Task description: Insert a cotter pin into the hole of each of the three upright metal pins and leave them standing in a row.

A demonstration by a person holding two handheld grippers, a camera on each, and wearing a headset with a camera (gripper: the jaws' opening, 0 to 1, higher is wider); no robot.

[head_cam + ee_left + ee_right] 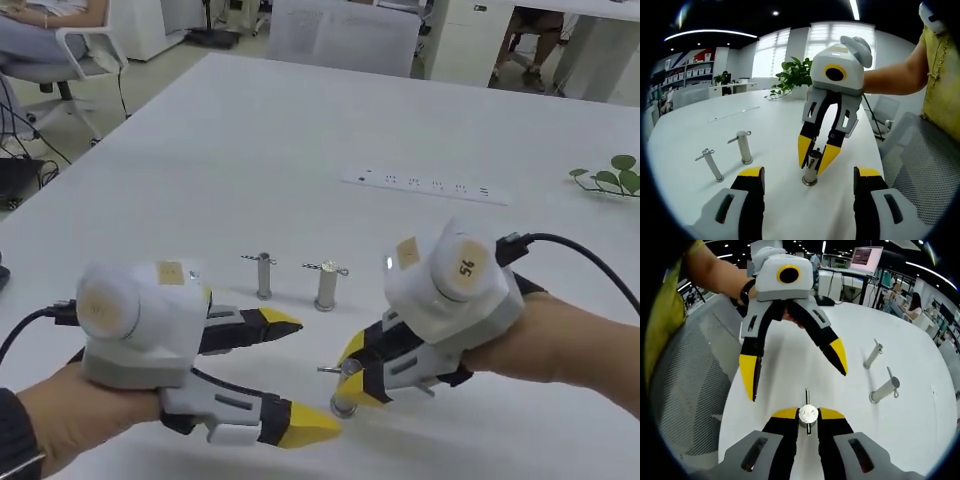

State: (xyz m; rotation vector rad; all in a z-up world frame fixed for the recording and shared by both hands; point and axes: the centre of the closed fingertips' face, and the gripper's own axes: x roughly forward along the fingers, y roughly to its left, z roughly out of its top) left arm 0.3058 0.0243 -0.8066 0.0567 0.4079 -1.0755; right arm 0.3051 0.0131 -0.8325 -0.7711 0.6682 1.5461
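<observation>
Nearest, by the front edge of the bench [300,140], the third metal pin [343,405] stands upright, long axis vertical, with a cotter pin [327,370] level through its head. The right gripper [352,385] is clenched on it, angled down and leftward. The left gripper [303,375] is released, jaws spread wide, just beside. Farther back, the left-hand metal pin [264,276] and the right-hand metal pin [327,287] stand upright, each cross-pinned.

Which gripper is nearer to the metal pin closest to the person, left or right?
Right. The right gripper has its jaws shut on the nearest metal pin, touching it. The left gripper is open beside the pin, to its left in the head view, not touching.
</observation>
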